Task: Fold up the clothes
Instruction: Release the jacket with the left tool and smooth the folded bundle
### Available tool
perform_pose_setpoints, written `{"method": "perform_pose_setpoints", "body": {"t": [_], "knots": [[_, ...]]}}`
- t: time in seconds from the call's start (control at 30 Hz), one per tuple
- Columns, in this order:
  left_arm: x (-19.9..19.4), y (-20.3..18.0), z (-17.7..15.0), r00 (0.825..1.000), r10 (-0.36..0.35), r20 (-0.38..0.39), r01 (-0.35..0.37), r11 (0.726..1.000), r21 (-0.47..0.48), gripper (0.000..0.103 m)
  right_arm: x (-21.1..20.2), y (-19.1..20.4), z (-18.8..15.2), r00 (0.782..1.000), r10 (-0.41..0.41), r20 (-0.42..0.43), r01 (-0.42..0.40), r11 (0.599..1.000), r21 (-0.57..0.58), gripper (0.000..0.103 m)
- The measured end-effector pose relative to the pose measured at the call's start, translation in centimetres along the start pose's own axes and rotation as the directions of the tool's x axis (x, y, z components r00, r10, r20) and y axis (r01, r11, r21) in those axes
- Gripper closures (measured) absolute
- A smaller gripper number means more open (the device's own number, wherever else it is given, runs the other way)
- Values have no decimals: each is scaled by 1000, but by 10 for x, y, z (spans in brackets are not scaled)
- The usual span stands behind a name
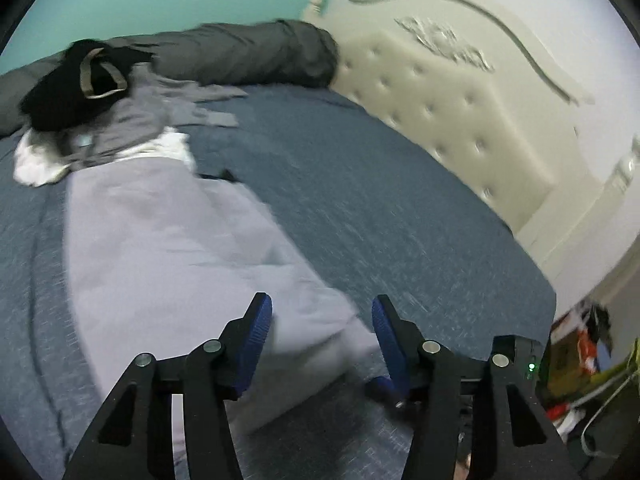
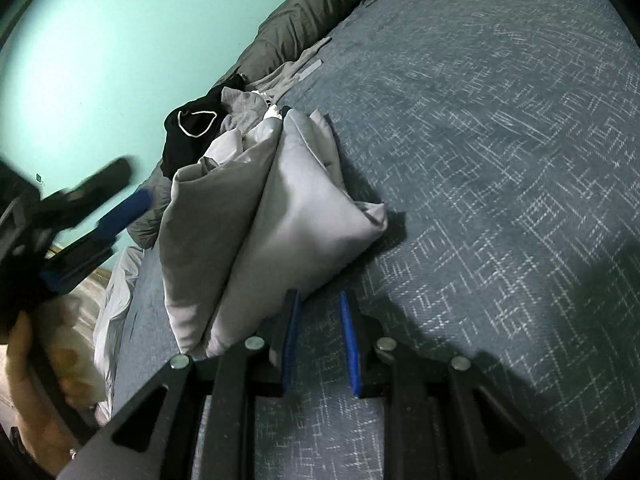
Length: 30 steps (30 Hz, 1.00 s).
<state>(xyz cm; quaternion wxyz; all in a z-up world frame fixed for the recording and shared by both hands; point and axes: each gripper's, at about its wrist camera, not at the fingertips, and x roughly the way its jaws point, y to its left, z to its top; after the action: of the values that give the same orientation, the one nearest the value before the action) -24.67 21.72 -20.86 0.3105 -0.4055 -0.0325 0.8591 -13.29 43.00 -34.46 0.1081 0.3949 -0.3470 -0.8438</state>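
A light grey garment lies lengthwise, partly folded, on the blue bedspread. My left gripper hovers over its near end, jaws wide apart, with cloth below the gap and neither pad pressing on it. In the right wrist view the same garment is bunched in long folds. My right gripper sits just right of its near corner, jaws narrowly apart with only bedspread showing between them. The left gripper appears blurred at the left, held by a hand.
A pile of clothes lies beyond the garment: a black piece, a grey one and a white one. A dark grey rolled duvet runs along the teal wall. A tufted cream headboard stands to the right, with clutter beside the bed.
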Motion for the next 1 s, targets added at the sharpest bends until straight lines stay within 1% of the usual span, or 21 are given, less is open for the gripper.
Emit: {"method": "perform_pose_setpoints", "body": {"t": [0.03,0.1,0.2,0.27,0.37,0.47,0.53,0.6,0.63,0.67,0.7,0.73,0.83,1.0], "knots": [[-9,10,-1,1000,12,13,-12,1000,-20,47,0,1,0,1000,-1,0,1,1000,-4,83],[-12,38,-5,996,94,4,-93,993,-69,47,0,3,-1,1000,-3,1,3,1000,-13,83],[-13,72,-17,989,145,-32,-149,977,-151,47,3,8,-2,1000,-10,0,10,1000,-23,82],[-6,85,-25,984,168,-54,-175,970,-167,47,5,10,-3,1000,-13,-3,13,999,-30,76],[9,90,-37,982,162,-94,-175,971,-165,47,8,13,-5,1000,-18,-4,18,999,-43,76],[23,86,-46,982,143,-125,-161,975,-155,47,9,17,-4,1000,-28,3,28,998,-48,76],[29,82,-51,981,138,-138,-157,978,-138,47,5,24,4,1000,-26,14,27,999,-41,76],[28,77,-55,980,140,-141,-157,980,-120,47,-2,32,14,999,-18,38,20,999,-46,68],[27,77,-56,981,135,-139,-152,981,-123,47,-6,37,19,998,-13,58,16,998,-57,55],[26,77,-57,982,130,-137,-147,981,-126,47,-10,42,26,997,-5,74,11,998,-69,44],[25,77,-58,983,125,-134,-142,981,-129,47,-10,49,35,997,8,75,-2,996,-89,42],[25,77,-59,984,121,-133,-138,982,-132,47,-6,56,43,998,13,62,-6,994,-108,41],[22,78,-63,985,110,-130,-128,983,-135,47,18,75,62,1000,-22,-11,20,986,-165,41],[20,79,-69,986,98,-131,-116,984,-138,47,61,88,78,992,-82,-101,59,976,-210,41]]}}
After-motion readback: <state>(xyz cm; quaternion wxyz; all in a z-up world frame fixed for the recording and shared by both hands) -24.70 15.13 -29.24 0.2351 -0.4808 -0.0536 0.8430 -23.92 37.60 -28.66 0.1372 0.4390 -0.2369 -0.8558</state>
